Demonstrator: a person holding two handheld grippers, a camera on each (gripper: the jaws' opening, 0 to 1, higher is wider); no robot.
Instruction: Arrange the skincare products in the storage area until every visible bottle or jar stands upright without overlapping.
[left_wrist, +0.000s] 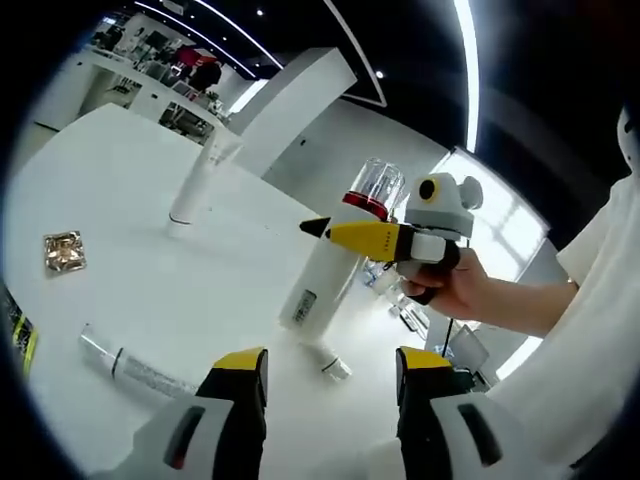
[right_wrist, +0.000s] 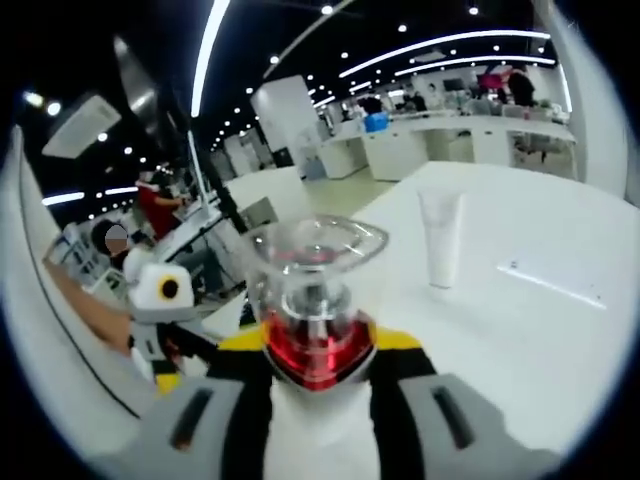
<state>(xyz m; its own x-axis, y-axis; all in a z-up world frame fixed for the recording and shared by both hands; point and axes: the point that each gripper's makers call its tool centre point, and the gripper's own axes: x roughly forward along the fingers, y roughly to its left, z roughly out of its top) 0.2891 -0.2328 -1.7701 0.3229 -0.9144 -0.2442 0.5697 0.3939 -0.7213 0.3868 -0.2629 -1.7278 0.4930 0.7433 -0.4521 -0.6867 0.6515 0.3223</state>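
My right gripper (left_wrist: 318, 229) pinches a white bottle (left_wrist: 325, 275) tilted above the table (left_wrist: 120, 180); my left gripper (left_wrist: 330, 365) hangs spread, holding nothing, near a lying tube (left_wrist: 135, 368).

Tube (left_wrist: 138, 368) lies before bottle (left_wrist: 332, 262) (tilted).

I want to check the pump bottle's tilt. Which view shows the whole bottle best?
The left gripper view: it shows the bottle full length, leaning on the table, held by the right gripper near its red collar. The right gripper view gives a close look at its clear cap and red collar between the fingers, body hidden.
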